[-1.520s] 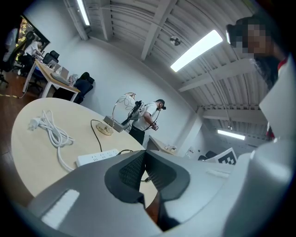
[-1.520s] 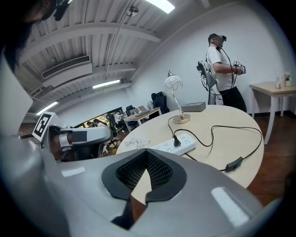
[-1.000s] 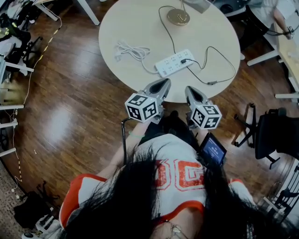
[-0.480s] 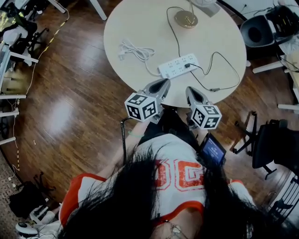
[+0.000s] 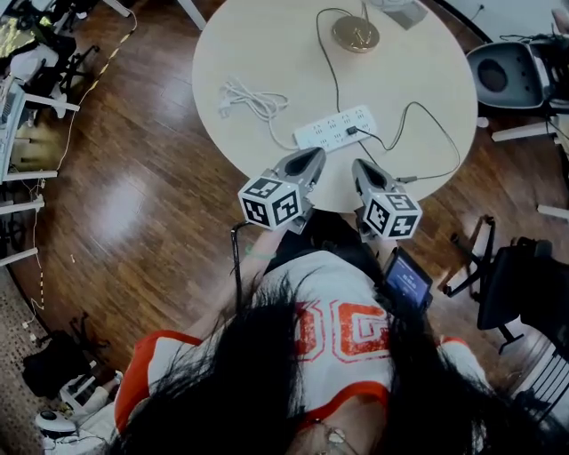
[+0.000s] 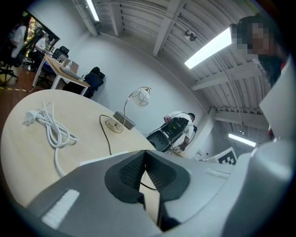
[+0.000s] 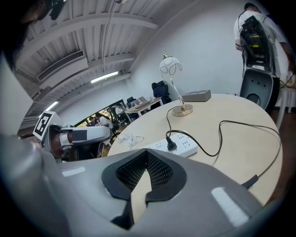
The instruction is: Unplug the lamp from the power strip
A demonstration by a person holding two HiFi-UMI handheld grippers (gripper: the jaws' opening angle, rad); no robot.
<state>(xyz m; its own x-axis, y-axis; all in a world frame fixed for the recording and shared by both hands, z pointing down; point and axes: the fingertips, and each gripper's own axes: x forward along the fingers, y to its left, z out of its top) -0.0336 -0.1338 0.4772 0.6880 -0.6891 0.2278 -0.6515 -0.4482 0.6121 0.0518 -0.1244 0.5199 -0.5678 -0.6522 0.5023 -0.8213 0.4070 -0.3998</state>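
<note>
A white power strip [image 5: 333, 130] lies on the round table [image 5: 267, 35], with the lamp's black plug [image 5: 353, 131] in it. The black cord runs in a loop to the brass lamp base [image 5: 356, 34]. Both grippers hover at the table's near edge, short of the strip. My left gripper [image 5: 311, 156] is shut and empty. My right gripper [image 5: 360, 165] is shut and empty too. In the right gripper view the plug [image 7: 171, 144] stands in the strip [image 7: 181, 147] ahead of the jaws, and the lamp [image 7: 170, 67] rises behind. The left gripper view shows the lamp [image 6: 139, 94] across the table.
A coiled white cable [image 5: 250, 96] lies left of the strip. A grey box [image 5: 404, 11] sits beyond the lamp base. Office chairs [image 5: 502, 75] stand to the right of the table, and a small screen [image 5: 407, 280] hangs by my right side. A person [image 7: 252, 28] stands behind the table.
Both grippers stay shut at about the same spot by the table's edge. The head view has drifted, so the table sits slightly lower and to the right.
</note>
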